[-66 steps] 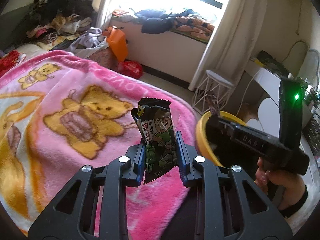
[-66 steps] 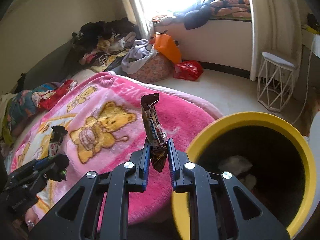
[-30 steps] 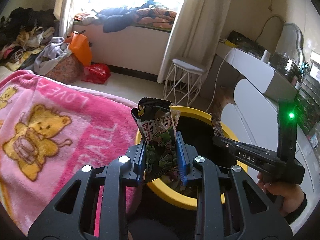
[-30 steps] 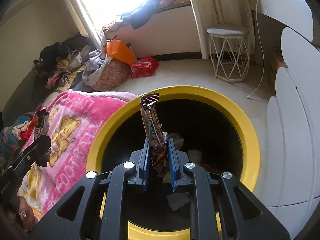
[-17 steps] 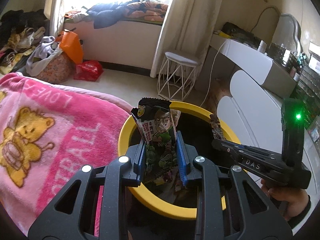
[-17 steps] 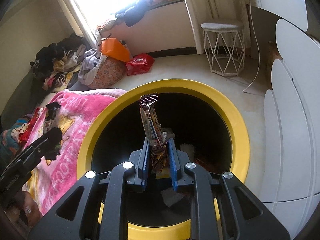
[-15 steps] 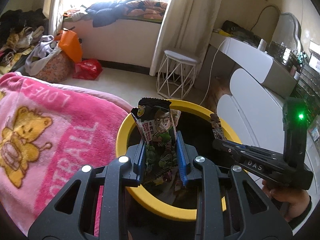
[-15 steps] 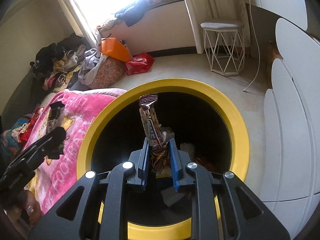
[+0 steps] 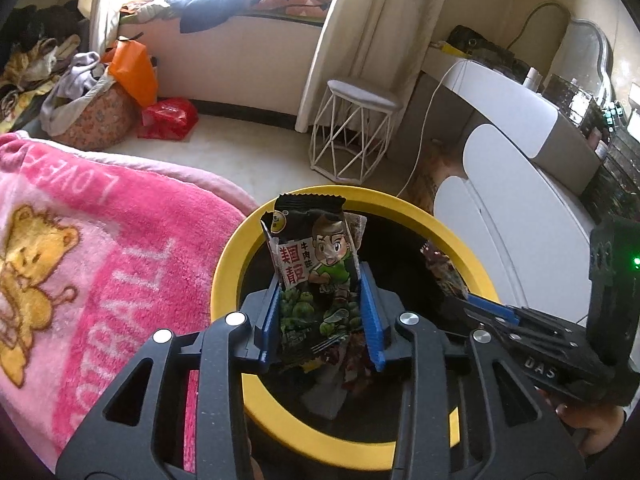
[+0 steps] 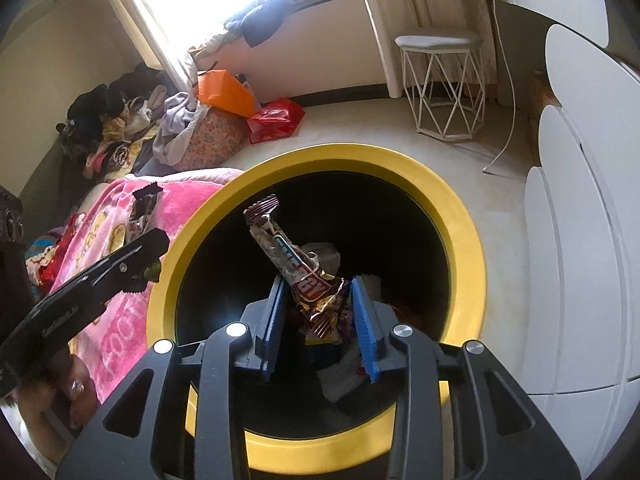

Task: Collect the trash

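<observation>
My left gripper [image 9: 320,316] is shut on a black snack packet with a cartoon boy [image 9: 314,268] and holds it upright over the near rim of the yellow-rimmed black bin [image 9: 236,248]. My right gripper [image 10: 318,322] hangs over the bin's mouth [image 10: 460,216] with its jaws apart. A brown and silver candy wrapper [image 10: 294,264] tilts left between the blue pads, loose from them. Crumpled trash lies at the bin's bottom. The left gripper with its packet also shows in the right wrist view [image 10: 140,256].
A pink teddy-bear blanket [image 9: 80,264] covers the bed left of the bin. A white wire stool [image 9: 352,132] and a white dresser [image 9: 520,216] stand beyond and right. Clothes, an orange bag and a red bag [image 9: 168,116] lie by the window wall.
Both grippers moved from above the blanket to over the bin. The right gripper's jaws have just opened and its wrapper has tipped over to the left. The left gripper still grips its packet.
</observation>
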`<state>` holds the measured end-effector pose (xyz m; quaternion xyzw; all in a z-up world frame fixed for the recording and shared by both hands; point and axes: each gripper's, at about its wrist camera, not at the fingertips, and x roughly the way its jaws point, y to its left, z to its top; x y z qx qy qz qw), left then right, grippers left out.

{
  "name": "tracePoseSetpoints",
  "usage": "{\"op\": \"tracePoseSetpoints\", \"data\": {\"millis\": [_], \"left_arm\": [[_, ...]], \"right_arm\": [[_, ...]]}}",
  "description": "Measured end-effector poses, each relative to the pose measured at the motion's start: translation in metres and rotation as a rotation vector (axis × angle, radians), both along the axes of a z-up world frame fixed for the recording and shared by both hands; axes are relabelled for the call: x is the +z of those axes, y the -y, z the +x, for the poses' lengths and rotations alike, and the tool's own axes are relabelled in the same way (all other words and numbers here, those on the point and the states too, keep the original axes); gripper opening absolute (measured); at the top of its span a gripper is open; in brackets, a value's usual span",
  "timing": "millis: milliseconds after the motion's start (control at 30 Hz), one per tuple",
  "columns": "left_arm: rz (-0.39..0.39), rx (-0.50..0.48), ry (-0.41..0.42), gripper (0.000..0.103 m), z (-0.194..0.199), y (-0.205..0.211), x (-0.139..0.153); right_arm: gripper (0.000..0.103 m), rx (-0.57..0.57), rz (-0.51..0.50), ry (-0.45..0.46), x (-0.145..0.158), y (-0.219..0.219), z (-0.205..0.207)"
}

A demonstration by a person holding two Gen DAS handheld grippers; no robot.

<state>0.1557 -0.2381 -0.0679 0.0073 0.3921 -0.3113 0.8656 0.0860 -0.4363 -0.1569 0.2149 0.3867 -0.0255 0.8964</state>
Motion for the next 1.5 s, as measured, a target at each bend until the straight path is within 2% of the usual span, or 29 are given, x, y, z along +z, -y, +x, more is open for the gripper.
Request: {"op": "tracePoseSetpoints", "data": {"millis": [167, 333, 367, 500, 567, 633, 733, 1000, 1300, 1500], "left_arm": [[-0.002, -0.007, -0.006, 0.044, 0.002, 0.003, 0.0], [-0.007, -0.009, -0.005, 0.063, 0.002, 0.002, 0.002], [-0.008, -0.009, -0.003, 0.064, 0.001, 0.001, 0.003], [-0.015, -0.002, 0.001, 0.074, -0.001, -0.002, 0.007], [-0.019, 0.004, 0.009, 0.075, -0.003, -0.004, 0.01], [-0.019, 0.01, 0.015, 0.084, -0.005, -0.006, 0.013], [-0.019, 0.021, 0.033, 0.091, -0.01, -0.012, 0.018], [-0.028, 0.073, 0.088, 0.092, -0.023, -0.035, 0.036], [-0.012, 0.149, 0.108, 0.092, -0.037, -0.069, 0.047], [0.006, 0.243, 0.156, 0.092, -0.053, -0.099, 0.047]], "right_arm": [[0.034, -0.001, -0.012, -0.002, 0.0, -0.001, -0.005], [0.043, 0.0, -0.032, 0.003, 0.003, -0.003, -0.009], [0.045, -0.001, -0.038, 0.004, 0.003, -0.004, -0.011], [0.058, -0.008, -0.048, 0.006, 0.005, -0.003, -0.012], [0.062, -0.016, -0.047, 0.008, 0.006, -0.001, -0.013], [0.066, -0.023, -0.05, 0.008, 0.008, 0.001, -0.014], [0.075, -0.029, -0.065, 0.015, 0.011, 0.0, -0.016], [0.092, -0.027, -0.104, 0.056, 0.023, -0.009, -0.024], [0.096, -0.009, -0.123, 0.089, 0.033, -0.032, -0.022], [0.096, -0.049, -0.125, 0.193, 0.047, -0.058, -0.034]]}}
